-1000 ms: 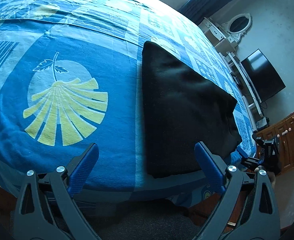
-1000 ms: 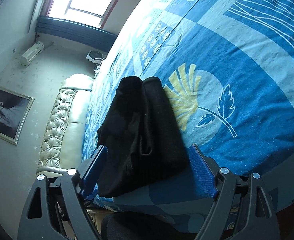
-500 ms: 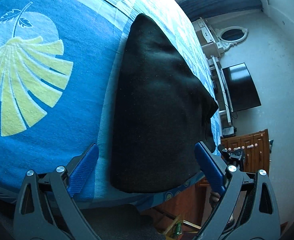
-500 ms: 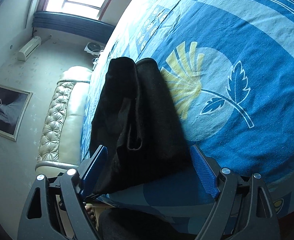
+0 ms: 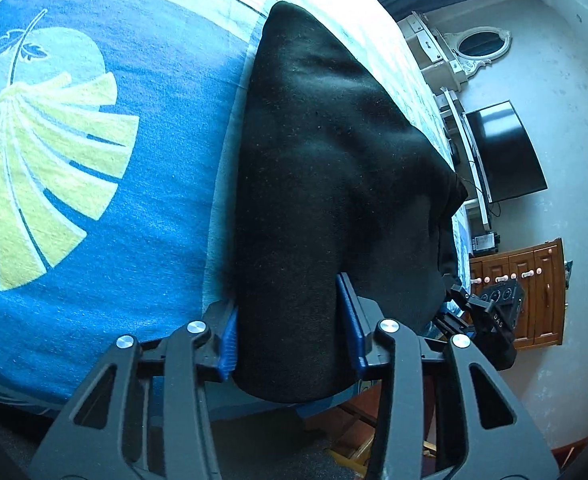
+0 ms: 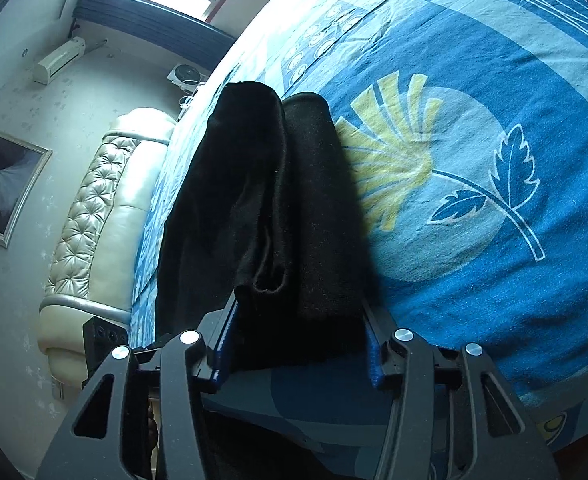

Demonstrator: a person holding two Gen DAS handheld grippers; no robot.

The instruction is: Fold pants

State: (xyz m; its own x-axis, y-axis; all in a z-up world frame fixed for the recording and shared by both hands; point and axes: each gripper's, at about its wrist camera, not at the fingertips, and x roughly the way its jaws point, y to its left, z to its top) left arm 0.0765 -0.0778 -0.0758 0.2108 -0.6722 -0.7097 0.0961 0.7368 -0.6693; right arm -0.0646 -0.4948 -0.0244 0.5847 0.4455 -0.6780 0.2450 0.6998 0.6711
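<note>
The black pants (image 5: 334, 152) lie folded in a thick stack near the edge of the bed's blue patterned cover (image 5: 93, 200). My left gripper (image 5: 289, 320) has its blue pads closed against both sides of the stack's near end. In the right wrist view the pants (image 6: 261, 200) show layered folds, and my right gripper (image 6: 298, 344) is closed on their other near end, blue pads pressing the cloth. The right gripper also shows in the left wrist view (image 5: 490, 320), at the bed's edge.
A quilted cream headboard (image 6: 93, 220) and a framed picture (image 6: 1, 188) stand to the left in the right wrist view. A TV (image 5: 506, 152), a white dresser with an oval mirror (image 5: 478, 44) and a wooden cabinet (image 5: 534, 280) line the far wall.
Both grippers have moved in onto the pants and narrowed from wide open to closed on the stack's ends.
</note>
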